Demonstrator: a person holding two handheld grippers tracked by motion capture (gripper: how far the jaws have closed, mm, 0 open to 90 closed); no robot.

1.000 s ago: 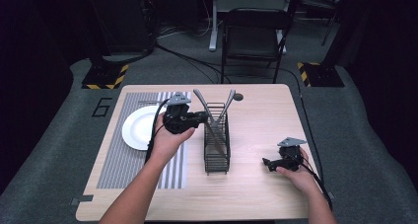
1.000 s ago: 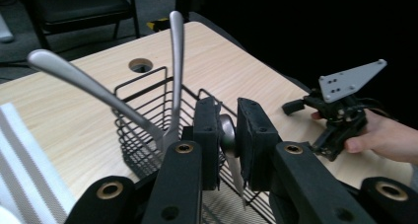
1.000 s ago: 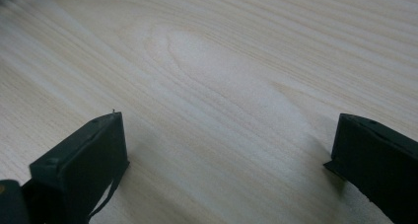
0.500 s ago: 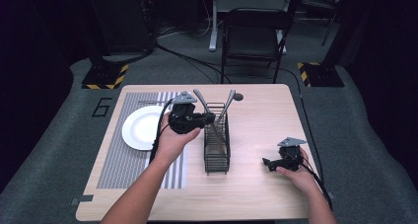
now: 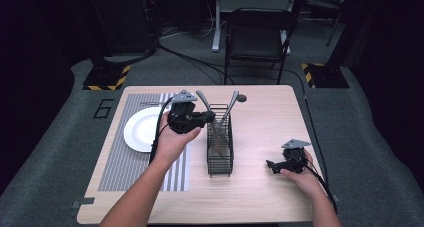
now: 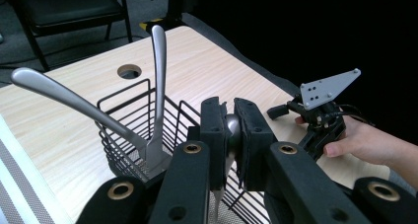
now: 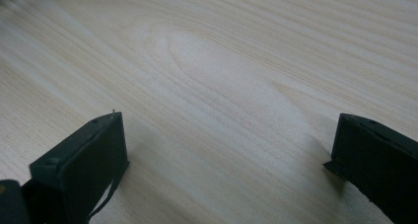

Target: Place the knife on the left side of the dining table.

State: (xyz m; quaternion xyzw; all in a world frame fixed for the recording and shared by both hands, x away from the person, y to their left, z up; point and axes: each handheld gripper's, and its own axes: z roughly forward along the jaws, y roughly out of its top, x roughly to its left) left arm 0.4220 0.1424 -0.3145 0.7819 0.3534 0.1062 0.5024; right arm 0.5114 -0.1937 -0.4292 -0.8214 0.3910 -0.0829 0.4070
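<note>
My left gripper (image 5: 209,118) hovers at the near-left rim of a black wire cutlery basket (image 5: 220,157), shut on a metal utensil (image 6: 231,128). The utensil's rounded end sits between the pads (image 6: 214,130) and its lower part hangs down into the basket (image 6: 123,115). Two more metal handles (image 5: 202,99) (image 5: 233,101) lean out of the basket's far end; in the left gripper view they are the bent handle (image 6: 59,92) and the upright handle (image 6: 157,61). My right gripper (image 5: 272,164) rests on the table (image 7: 222,61) at the right, open (image 7: 226,135) with nothing between its jaws.
A white plate (image 5: 141,129) lies on a striped placemat (image 5: 125,162) left of the basket. A round hole (image 5: 241,98) marks the tabletop behind the basket. A black chair (image 5: 257,34) stands beyond the far edge. The right hand and its gripper (image 6: 320,110) lie right of the basket.
The left gripper has shifted a little to the right, closer over the basket, with the utensil in it. The right gripper has stayed where it was.
</note>
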